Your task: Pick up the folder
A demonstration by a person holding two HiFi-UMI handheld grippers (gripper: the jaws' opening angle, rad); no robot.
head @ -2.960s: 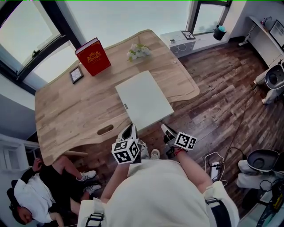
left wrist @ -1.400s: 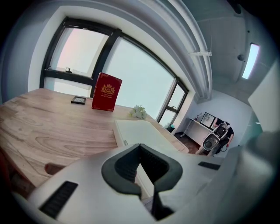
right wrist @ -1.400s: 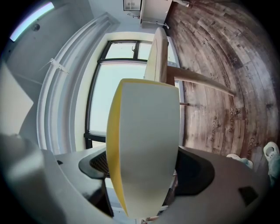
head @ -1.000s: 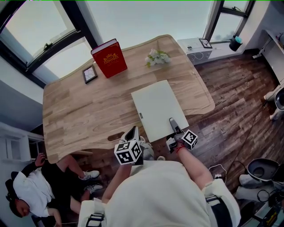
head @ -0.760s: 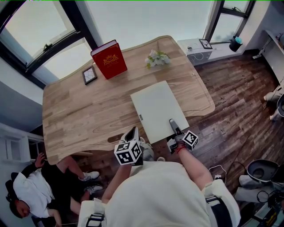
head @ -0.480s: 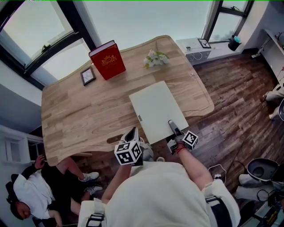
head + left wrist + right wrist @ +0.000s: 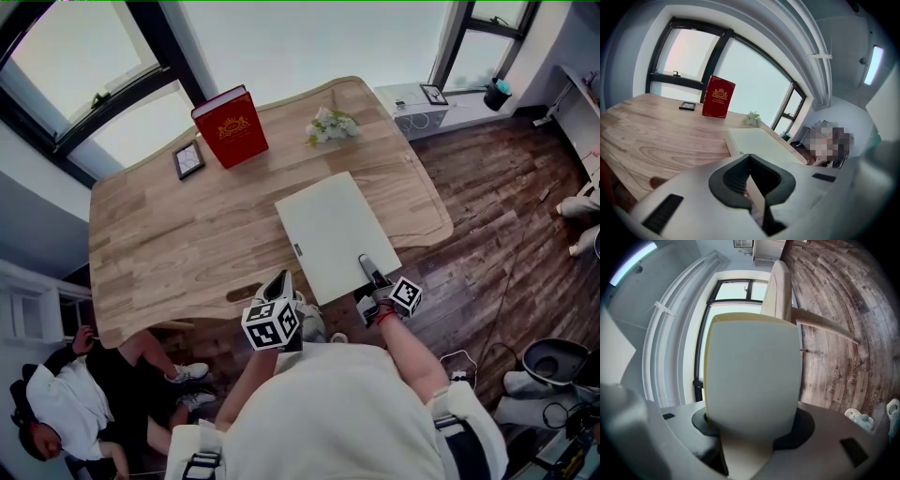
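As the jaws of the right hand-held gripper (image 7: 366,261) have just been closing, they now stand around the near corner of the folder (image 7: 328,230) and seem to press on it. The folder lies flat on the table (image 7: 169,244), with its near end past the edge. We judge that the lift can begin. The left hand-held gripper (image 7: 280,277) waits beside it, narrow and empty.

Cream top (image 7: 328,412), dark straps (image 7: 200,461) (buckled), marker cubes (image 7: 272,322)

Folder (image 7: 333,234) on table (image 7: 169,244); near right corner between right gripper (image 7: 369,266) fingers, jaws just closing. Book (image 7: 230,126), frame (image 7: 188,158), flowers (image 7: 331,123) beyond fingertips, at far edge. Left gripper (image 7: 278,281) left of folder.
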